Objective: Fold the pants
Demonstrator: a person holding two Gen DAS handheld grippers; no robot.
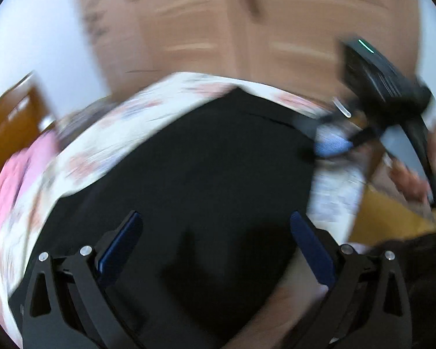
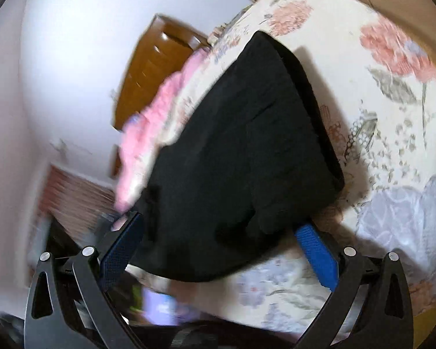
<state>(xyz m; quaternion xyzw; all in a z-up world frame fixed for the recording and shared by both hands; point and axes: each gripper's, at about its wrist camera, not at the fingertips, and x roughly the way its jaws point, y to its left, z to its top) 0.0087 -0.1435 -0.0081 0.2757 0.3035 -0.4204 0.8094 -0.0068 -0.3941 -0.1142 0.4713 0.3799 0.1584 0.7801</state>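
Nearest the right wrist lens, the right gripper [image 2: 218,250] is seen with its blue-padded jaws spread wide, nothing pinched; the rounded near edge of the black soft-knit pants [image 2: 232,160] lies just ahead, between the pads. From there the cloth runs away up and to the right, its long axis ending at a thicker banded edge, possibly the waistband, though blur forbids certainty. The left gripper [image 1: 215,241] is likewise held apart and empty, hovering over the broad middle of the same black pants [image 1: 189,160]; the right gripper appears at the garment's far right edge [image 1: 334,148]. The next fold is judged to turn on that near hem, to which the right gripper is closer. The fabric looks matte, limp, doubled. It rests on a cream floral-print bed sheet [image 2: 378,101]. Beyond lie a fuzzy pink blanket [image 2: 148,133] and a brown wooden headboard [image 2: 148,72].
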